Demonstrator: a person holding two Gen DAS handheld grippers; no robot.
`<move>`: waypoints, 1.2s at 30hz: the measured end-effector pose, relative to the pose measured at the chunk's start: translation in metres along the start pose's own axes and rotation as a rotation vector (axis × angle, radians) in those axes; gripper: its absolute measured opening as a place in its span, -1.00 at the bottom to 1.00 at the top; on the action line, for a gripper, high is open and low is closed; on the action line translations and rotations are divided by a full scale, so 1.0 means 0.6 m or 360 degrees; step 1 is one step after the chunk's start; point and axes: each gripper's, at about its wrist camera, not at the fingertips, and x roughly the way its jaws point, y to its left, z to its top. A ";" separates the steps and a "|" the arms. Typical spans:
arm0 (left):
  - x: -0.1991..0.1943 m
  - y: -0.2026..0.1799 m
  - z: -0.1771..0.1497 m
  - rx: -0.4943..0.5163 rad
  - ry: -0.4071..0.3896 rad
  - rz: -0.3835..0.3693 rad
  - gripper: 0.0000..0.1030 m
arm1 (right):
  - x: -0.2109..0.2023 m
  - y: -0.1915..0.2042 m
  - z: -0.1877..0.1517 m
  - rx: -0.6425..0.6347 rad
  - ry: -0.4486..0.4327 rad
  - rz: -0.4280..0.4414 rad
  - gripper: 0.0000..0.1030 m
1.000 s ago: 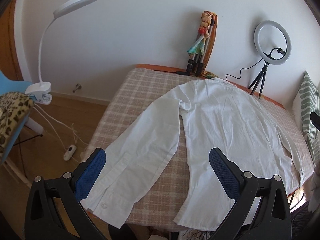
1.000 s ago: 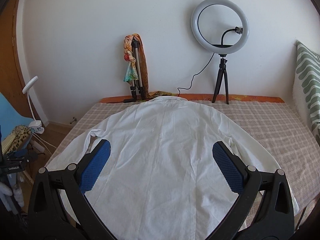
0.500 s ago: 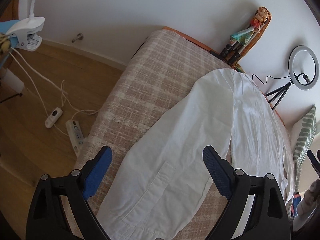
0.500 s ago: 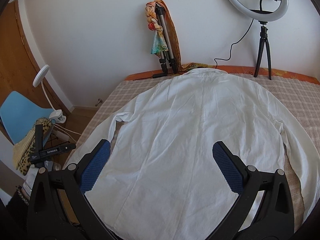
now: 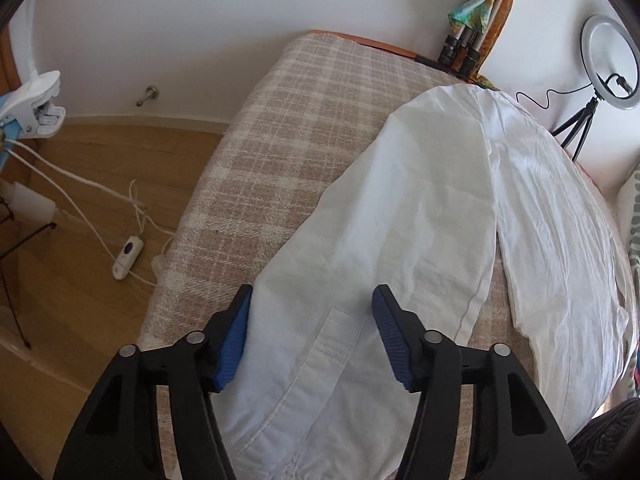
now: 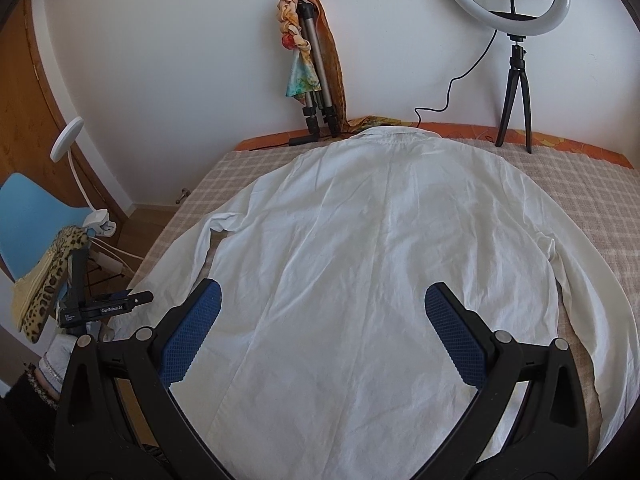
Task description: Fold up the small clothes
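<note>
A white long-sleeved shirt (image 6: 380,240) lies flat, back up, on the checked bed cover (image 6: 600,200), collar toward the wall. Its left sleeve (image 5: 400,220) stretches along the cover (image 5: 300,120) toward the near left edge, cuff nearest me. My left gripper (image 5: 313,294) points steeply down over the lower sleeve near the cuff. Its jaws are closing with the sleeve cloth between them, the left pad (image 5: 236,332) at the sleeve's outer edge; no pinch shows. My right gripper (image 6: 324,292) stands open above the lower back of the shirt, holding nothing.
A ring light on a tripod (image 6: 516,0) and a folded tripod draped with scarves (image 6: 312,60) stand at the wall behind the bed. Left of the bed lie wooden floor with cables and a switch (image 5: 128,252), a clamp lamp (image 5: 36,100) and a blue chair (image 6: 28,216).
My left gripper has dropped and swung toward the sleeve's cuff end, and its jaws have narrowed around the sleeve. The right gripper has come slightly closer over the shirt, still wide open.
</note>
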 end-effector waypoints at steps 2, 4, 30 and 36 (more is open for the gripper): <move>-0.002 -0.008 -0.002 0.0032 -0.0007 -0.0041 -0.48 | 0.001 0.000 -0.001 -0.0007 0.0002 -0.0017 1.00; -0.003 -0.010 -0.004 0.0035 -0.0014 -0.0093 -0.78 | 0.004 -0.002 -0.003 -0.0003 0.0014 -0.0020 1.00; -0.098 -0.339 -0.037 0.0800 -0.0131 -0.0507 -0.86 | 0.026 -0.032 -0.009 0.0041 0.0146 0.0135 1.00; -0.133 -0.330 -0.065 0.0768 -0.0098 -0.0583 -0.02 | 0.048 -0.038 -0.022 0.0037 0.0218 0.0126 1.00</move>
